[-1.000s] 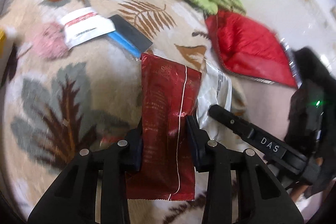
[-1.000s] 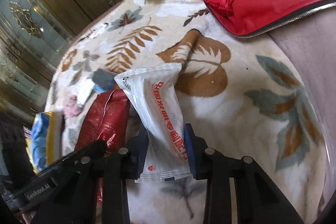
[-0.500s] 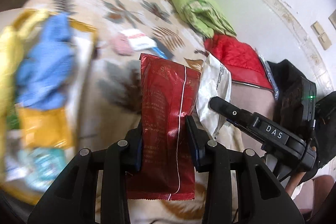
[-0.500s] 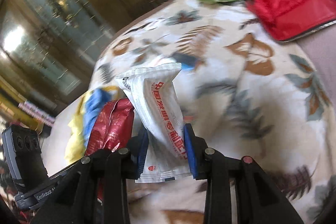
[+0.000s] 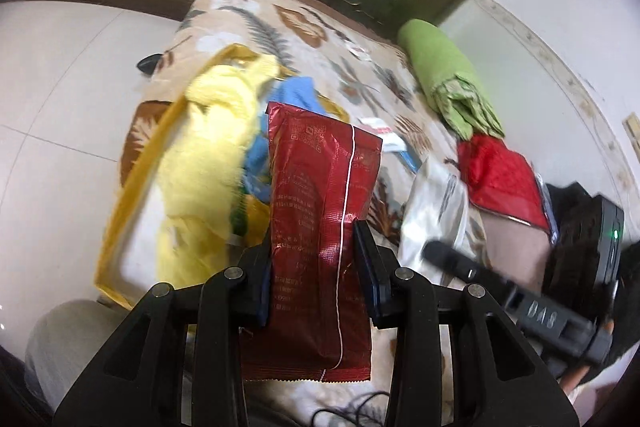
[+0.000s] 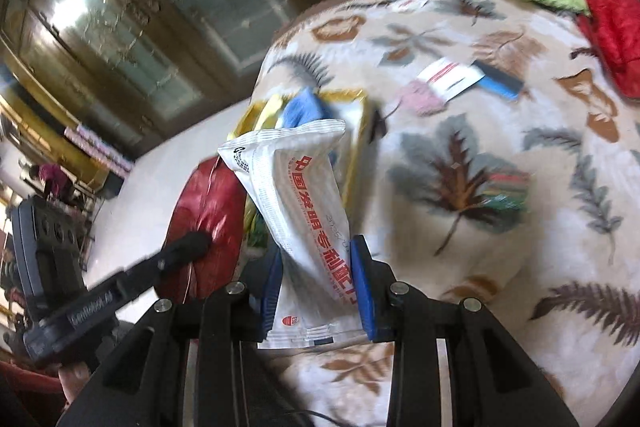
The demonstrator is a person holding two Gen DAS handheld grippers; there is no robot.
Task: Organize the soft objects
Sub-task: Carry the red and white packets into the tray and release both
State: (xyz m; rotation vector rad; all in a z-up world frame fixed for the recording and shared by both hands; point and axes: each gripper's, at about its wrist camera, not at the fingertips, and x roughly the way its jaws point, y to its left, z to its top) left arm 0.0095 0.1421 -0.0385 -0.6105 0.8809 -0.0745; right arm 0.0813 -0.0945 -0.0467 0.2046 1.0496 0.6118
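Grippers are swinging toward the yellow-rimmed bag (image 5: 120,211) at ten o'clock — it is now filling both views. Left gripper (image 5: 314,263) is clamping a red sachet (image 5: 316,227), right gripper (image 6: 316,279) a white sachet (image 6: 304,211) — drop-off is likely nearing.

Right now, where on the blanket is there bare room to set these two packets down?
Free: the blanket between the yellow-rimmed bag and the red quilted pouch, below the small white packet. Crowded: the bag, stuffed with yellow cloth.

The red packet (image 5: 320,227) is glossy, crinkled foil, and the white packet (image 6: 304,211) just beside it is smooth plastic film with a softer sheen. Under the red packet, the leaf-print blanket (image 5: 360,79) looks plush and matt. The fingers (image 5: 366,267) are matt black plastic with round metal pins.
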